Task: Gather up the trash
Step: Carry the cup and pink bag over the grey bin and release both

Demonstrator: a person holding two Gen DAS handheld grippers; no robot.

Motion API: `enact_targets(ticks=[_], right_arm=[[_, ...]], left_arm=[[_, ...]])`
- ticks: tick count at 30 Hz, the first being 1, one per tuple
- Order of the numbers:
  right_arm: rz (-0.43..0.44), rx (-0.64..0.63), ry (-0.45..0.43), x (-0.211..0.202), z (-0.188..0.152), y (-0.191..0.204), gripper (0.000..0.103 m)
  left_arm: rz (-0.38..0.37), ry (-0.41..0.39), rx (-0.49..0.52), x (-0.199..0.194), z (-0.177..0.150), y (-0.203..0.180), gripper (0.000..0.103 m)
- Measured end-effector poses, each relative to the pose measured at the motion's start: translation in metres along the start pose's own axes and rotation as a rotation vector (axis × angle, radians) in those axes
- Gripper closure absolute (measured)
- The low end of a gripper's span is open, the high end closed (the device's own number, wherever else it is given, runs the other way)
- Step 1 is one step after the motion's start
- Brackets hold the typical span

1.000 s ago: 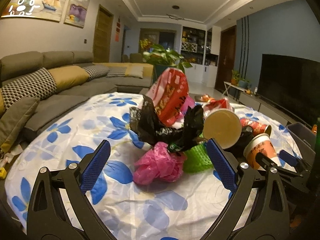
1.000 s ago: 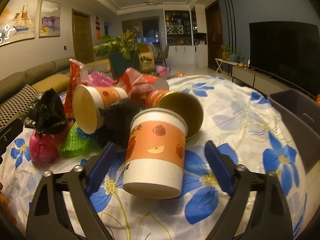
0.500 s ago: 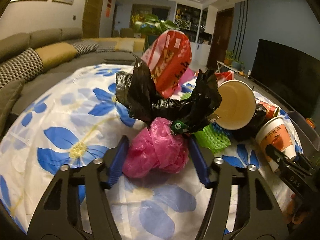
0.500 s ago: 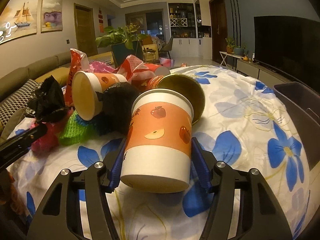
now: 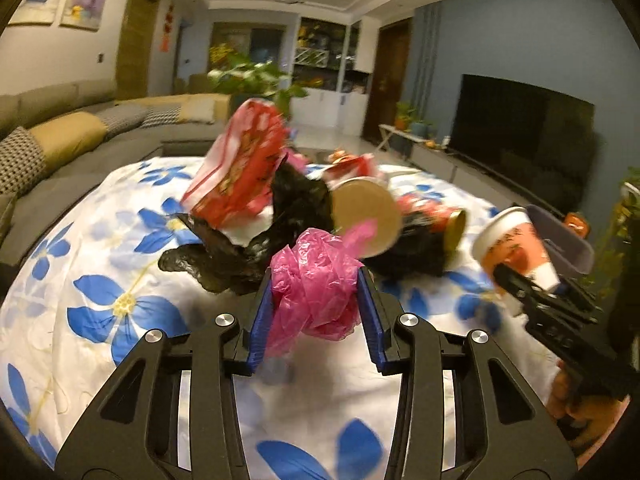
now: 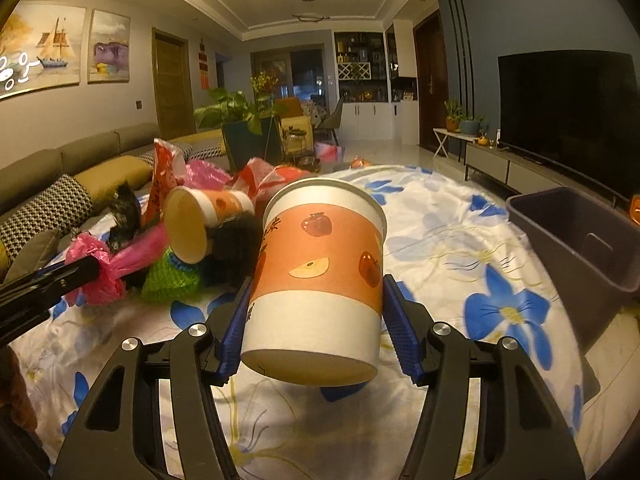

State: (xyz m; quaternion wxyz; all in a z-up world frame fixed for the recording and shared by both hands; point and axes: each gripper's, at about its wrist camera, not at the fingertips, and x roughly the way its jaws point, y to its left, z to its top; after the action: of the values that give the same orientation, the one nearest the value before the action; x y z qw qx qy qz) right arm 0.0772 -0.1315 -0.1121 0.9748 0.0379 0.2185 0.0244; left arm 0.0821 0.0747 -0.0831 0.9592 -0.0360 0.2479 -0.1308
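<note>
A crumpled pink plastic bag (image 5: 312, 300) sits between the blue pads of my left gripper (image 5: 315, 276). The jaws are closing and the pads press on both its sides. The bag hangs just in front of the trash pile, above the flowered tablecloth (image 5: 120, 304). My right gripper (image 6: 317, 284) is shut on an orange-and-white paper cup (image 6: 320, 248), holding it upright and a little tilted above the cloth. The left wrist view shows that cup (image 5: 514, 246) at the right. In the right wrist view the left gripper's finger (image 6: 60, 280) and the pink bag (image 6: 104, 276) are at the left.
The pile holds a red snack bag (image 5: 240, 172), a black bag (image 5: 280, 232), a second paper cup (image 5: 366, 216) on its side, a can (image 5: 452, 224) and green mesh (image 6: 172, 276). A grey bin (image 6: 580, 248) stands at the table's right edge. A sofa lies left, a TV right.
My left jaws have closed from wide open onto the pink bag and drawn it away from the black bag. My right jaws have closed on the cup and raised it off the cloth.
</note>
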Motion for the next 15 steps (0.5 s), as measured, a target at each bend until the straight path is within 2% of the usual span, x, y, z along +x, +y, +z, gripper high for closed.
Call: enact_targets(ticks=[6, 15], right_arm=[[-0.012, 0.005, -0.025, -0.017, 0.0, -0.013, 0.043], [-0.031, 0.012, -0.063, -0.036, 0.004, -0.028, 0.043]], left_arm=[[-0.066, 0.013, -0.007, -0.012, -0.006, -0.008, 0.064], [-0.082, -0.03, 0.002, -0.026, 0.003, -0.022, 0.064]])
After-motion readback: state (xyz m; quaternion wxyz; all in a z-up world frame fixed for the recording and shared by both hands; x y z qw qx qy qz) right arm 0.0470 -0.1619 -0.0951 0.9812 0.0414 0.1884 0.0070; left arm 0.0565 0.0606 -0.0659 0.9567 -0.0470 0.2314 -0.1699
